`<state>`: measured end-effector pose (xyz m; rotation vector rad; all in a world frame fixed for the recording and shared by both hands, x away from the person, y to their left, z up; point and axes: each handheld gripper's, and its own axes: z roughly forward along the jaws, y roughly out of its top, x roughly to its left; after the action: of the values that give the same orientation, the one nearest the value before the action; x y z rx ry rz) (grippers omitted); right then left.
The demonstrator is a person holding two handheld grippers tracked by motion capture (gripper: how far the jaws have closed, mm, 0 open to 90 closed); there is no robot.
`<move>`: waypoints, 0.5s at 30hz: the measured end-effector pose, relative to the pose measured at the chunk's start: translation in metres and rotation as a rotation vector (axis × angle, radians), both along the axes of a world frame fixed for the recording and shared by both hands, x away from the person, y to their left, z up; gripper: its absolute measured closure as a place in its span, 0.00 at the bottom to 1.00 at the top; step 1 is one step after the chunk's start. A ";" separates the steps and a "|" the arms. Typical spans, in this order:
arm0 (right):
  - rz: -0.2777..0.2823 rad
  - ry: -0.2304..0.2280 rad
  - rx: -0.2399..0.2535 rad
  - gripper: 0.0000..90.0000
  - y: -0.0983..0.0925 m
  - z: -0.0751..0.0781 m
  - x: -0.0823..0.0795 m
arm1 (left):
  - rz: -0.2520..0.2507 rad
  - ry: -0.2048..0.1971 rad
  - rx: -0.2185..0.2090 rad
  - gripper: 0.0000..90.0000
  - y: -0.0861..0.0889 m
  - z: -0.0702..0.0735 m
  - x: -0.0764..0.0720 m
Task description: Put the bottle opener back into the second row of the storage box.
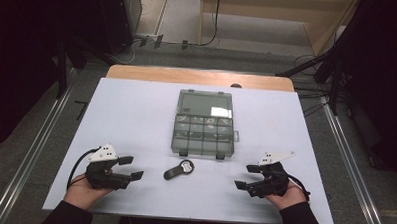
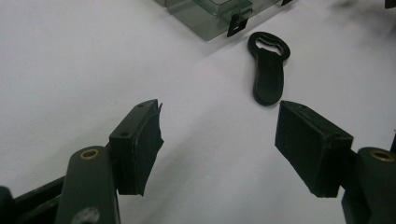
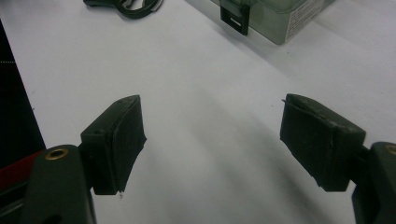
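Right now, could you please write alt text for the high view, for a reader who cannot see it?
A person's two hands rest on a white table, each holding an open black claw: the left claw and the right claw. Between them lies a black bottle opener, with a closed smoky plastic compartment box just beyond it.

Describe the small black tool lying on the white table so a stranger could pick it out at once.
Start at the white table and find the smoky clear compartment box at its middle. Just in front of the box's near edge lies the bottle opener, flat, between the two hands. It is the one loose black piece, with a ring-shaped head and a solid handle.
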<state>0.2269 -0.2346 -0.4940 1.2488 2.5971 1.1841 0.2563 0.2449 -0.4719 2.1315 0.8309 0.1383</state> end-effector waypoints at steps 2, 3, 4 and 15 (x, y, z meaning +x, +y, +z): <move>0.004 -0.005 0.003 0.25 0.000 0.000 0.000 | -0.001 0.001 0.001 0.35 0.000 0.000 0.000; 0.008 -0.004 0.004 0.25 0.001 0.000 0.000 | -0.002 0.001 -0.001 0.35 0.000 0.000 0.000; 0.012 -0.006 0.006 0.25 0.001 0.000 0.001 | -0.002 0.001 -0.001 0.35 0.000 0.000 0.000; 0.114 -0.030 0.028 0.25 0.011 0.004 0.012 | -0.004 0.000 0.001 0.35 0.000 0.000 0.000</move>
<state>0.2385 -0.2236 -0.4902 1.0920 2.6715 1.2504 0.2562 0.2445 -0.4721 2.1344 0.8274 0.1365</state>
